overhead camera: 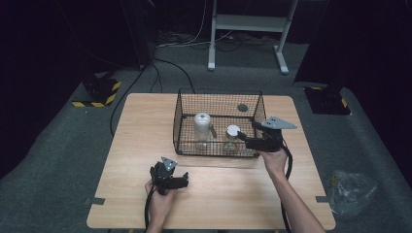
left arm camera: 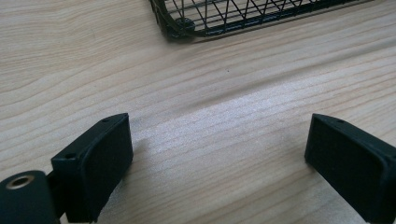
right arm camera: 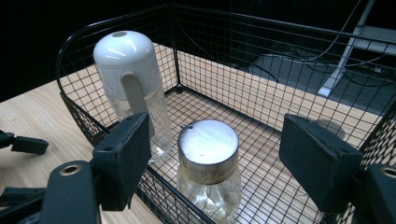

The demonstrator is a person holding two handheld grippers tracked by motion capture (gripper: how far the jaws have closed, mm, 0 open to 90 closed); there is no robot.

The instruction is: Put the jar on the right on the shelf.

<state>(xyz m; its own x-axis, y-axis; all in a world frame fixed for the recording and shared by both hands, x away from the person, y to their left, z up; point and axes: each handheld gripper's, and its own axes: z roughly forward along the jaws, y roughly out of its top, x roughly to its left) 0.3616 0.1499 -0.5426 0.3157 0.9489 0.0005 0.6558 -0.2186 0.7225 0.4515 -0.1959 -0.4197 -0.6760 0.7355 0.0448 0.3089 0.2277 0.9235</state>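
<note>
Hovering over the basket, the right gripper spreads its fingers, empty, above the jar inside; the left gripper rests open-fingered on the tabletop.

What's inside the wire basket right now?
Inside the wire basket stand two clear containers: a tall bottle with a white domed cap and strap, and a shorter jar with a flat metal lid. A dark round spot lies near the far corner. Their contents cannot be made out.

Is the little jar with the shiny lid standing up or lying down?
Standing up. The jar sits inside the wire basket, its round lid facing upward, beside the taller bottle.
</note>
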